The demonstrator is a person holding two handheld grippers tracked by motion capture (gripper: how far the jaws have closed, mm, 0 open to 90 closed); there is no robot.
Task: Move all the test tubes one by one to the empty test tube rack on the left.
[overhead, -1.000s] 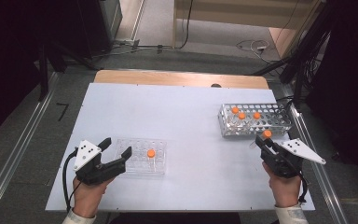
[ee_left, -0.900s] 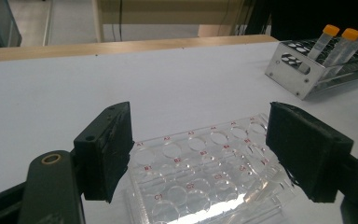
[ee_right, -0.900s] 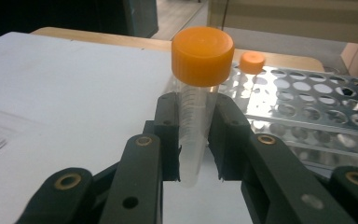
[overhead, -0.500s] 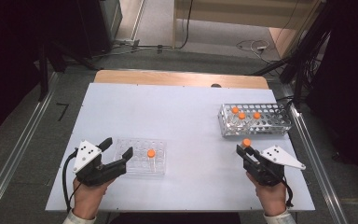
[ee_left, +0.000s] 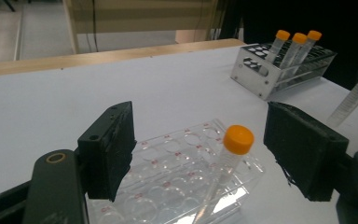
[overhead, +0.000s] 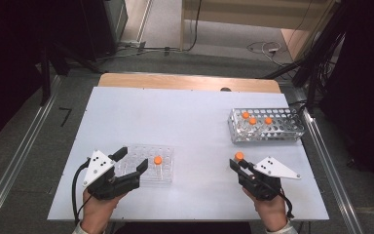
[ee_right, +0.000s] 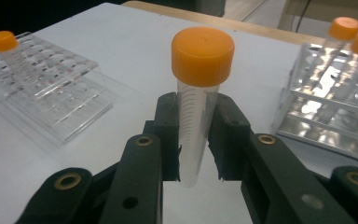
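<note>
My right gripper (overhead: pixel 237 165) (ee_right: pixel 195 144) is shut on a clear tube with an orange cap (ee_right: pixel 196 109) (overhead: pixel 239 156), held upright above the white table right of centre. A clear plastic rack (overhead: pixel 146 163) (ee_left: pixel 177 172) (ee_right: pixel 46 88) lies at the front left with one orange-capped tube (overhead: pixel 158 160) (ee_left: pixel 223 163) (ee_right: pixel 9 53) standing in it. My left gripper (overhead: pixel 130 163) (ee_left: pixel 200 154) is open, its jaws on either side of the rack's near-left end. A metal rack (overhead: pixel 265 127) (ee_left: pixel 284 63) (ee_right: pixel 335 116) at the right holds three orange-capped tubes (overhead: pixel 252 120).
The white table (overhead: pixel 185 122) has open surface between the two racks. A wooden strip (overhead: pixel 190 82) runs along its far edge. Rails and cables lie on the floor around the table.
My right gripper has carried its tube from beside the metal rack leftward and toward the front edge. The left gripper has stayed open around the clear rack.
</note>
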